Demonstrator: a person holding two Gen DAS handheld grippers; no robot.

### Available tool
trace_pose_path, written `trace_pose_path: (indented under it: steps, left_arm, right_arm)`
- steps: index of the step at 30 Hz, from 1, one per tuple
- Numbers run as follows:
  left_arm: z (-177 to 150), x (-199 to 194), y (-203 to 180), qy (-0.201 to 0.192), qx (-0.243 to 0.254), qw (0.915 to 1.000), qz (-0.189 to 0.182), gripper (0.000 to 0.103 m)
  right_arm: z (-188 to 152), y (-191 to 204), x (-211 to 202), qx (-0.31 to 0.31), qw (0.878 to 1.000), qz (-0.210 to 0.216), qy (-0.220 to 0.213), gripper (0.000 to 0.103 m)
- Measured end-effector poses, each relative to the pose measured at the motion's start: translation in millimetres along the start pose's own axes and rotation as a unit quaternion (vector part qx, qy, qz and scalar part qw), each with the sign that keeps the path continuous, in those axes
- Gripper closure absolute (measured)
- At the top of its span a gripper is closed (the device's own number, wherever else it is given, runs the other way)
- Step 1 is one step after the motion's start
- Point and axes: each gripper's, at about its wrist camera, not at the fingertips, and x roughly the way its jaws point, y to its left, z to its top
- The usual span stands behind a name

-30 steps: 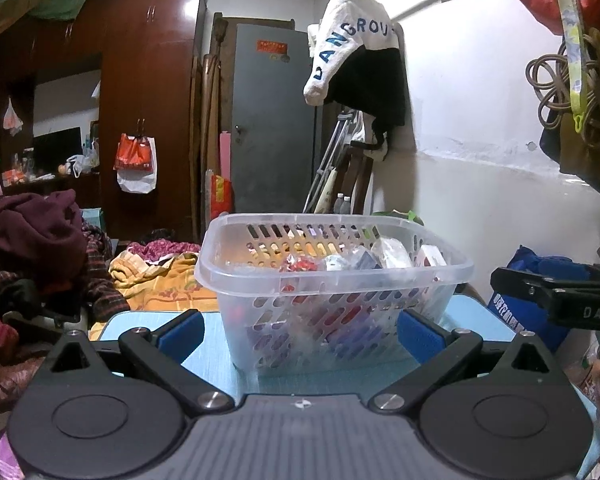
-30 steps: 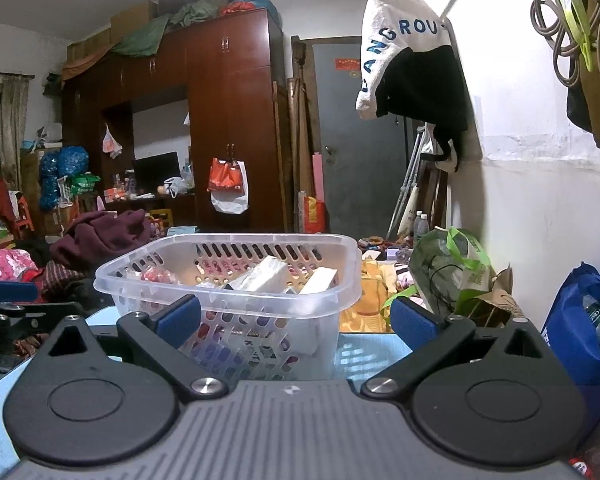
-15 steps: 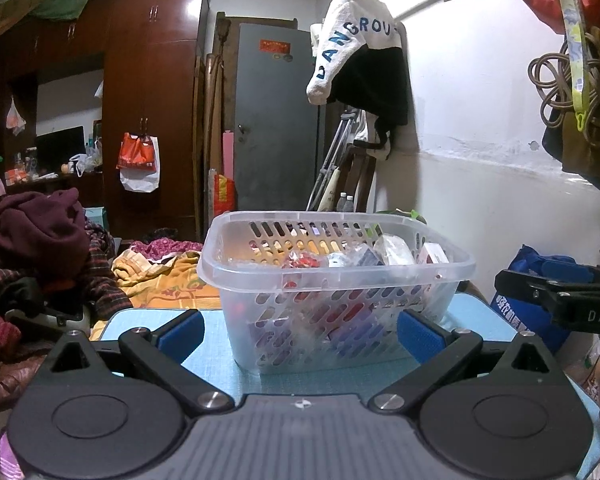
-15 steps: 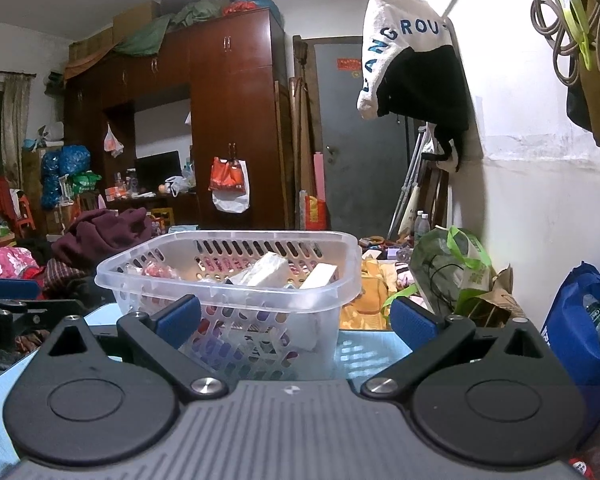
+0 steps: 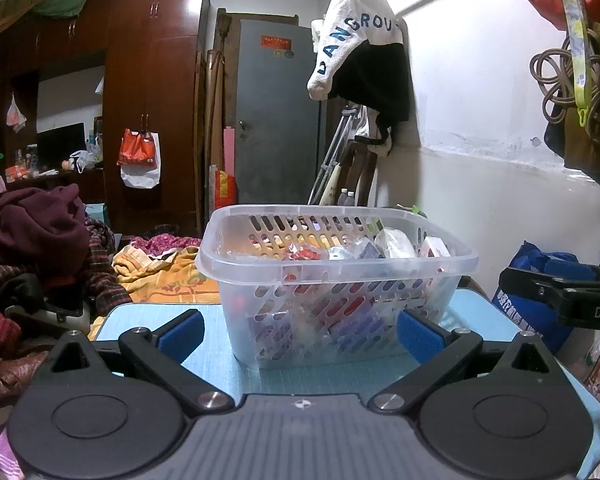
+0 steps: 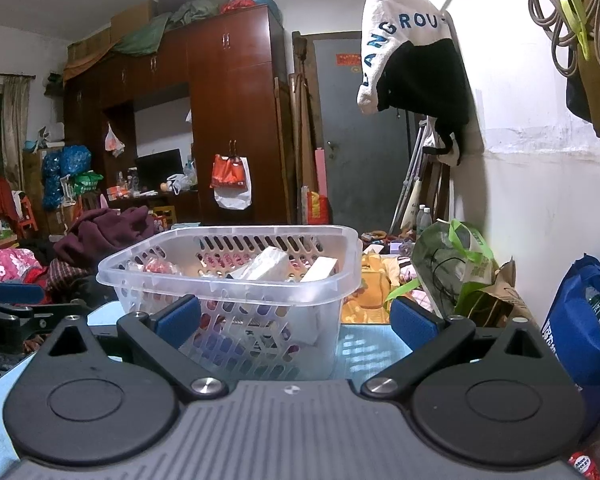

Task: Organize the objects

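Note:
A clear slotted plastic basket (image 5: pixel 336 256) (image 6: pixel 232 276) stands on a light blue table (image 5: pixel 152 316) (image 6: pixel 364 344). It holds several small packets and boxes, among them white boxes (image 6: pixel 268 264) and a red-patterned packet (image 5: pixel 300 252). My left gripper (image 5: pixel 300 332) is open just short of the basket's near wall, its blue pads level with the basket's two sides. My right gripper (image 6: pixel 296 320) is open too, near the basket's right front corner, nothing between its fingers. The right gripper also shows at the left wrist view's right edge (image 5: pixel 560 292).
A white wall (image 5: pixel 480 180) runs along the right, with a hanging white and black garment (image 5: pixel 364 48). A blue bag (image 6: pixel 584 320) and a green bag (image 6: pixel 456 260) sit by the wall. Piled clothes (image 5: pixel 36 240) lie left of the table. A wardrobe (image 6: pixel 228 120) stands behind.
Both views have shifted only slightly; the basket appears a touch lower and nearer. Both grippers remain open and nothing was taken hold of.

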Motion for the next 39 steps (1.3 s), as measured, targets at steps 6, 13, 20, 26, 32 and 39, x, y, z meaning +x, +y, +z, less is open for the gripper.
trace_pose_path:
  steps: [6, 13, 20, 26, 32, 39]
  left_arm:
    - [-0.6, 0.4, 0.1, 0.0, 0.0, 1.0, 0.004, 0.0]
    - [-2.1, 5.4, 1.2, 0.004, -0.003, 1.0, 0.005, 0.0]
    - [-1.0, 6.4, -4.2, 0.002, 0.003, 1.0, 0.004, 0.0]
    - [2.3, 9.9, -10.7, 0.003, 0.007, 0.9999, 0.007, 0.0]
    - [0.6, 12.8, -10.3, 0.008, 0.002, 0.9999, 0.007, 0.0]
    - [1.2, 13.5, -11.5, 0.01, 0.003, 0.9999, 0.006, 0.0]
  right_arm:
    - [-0.1, 0.5, -0.1, 0.002, 1.0, 0.0, 0.0, 0.0]
    - [-2.2, 0.0, 0.9, 0.0, 1.0, -0.002, 0.001, 0.0]
    - [-4.2, 0.3, 0.9, 0.001, 1.0, -0.001, 0.002, 0.0]
    - [-6.1, 0.4, -1.3, 0.0, 1.0, 0.002, 0.001, 0.0]
    - [-6.1, -2.2, -1.0, 0.005, 1.0, 0.002, 0.003, 0.0]
    - [-6.3, -3.6, -0.7, 0.005, 1.0, 0.001, 0.003, 0.0]
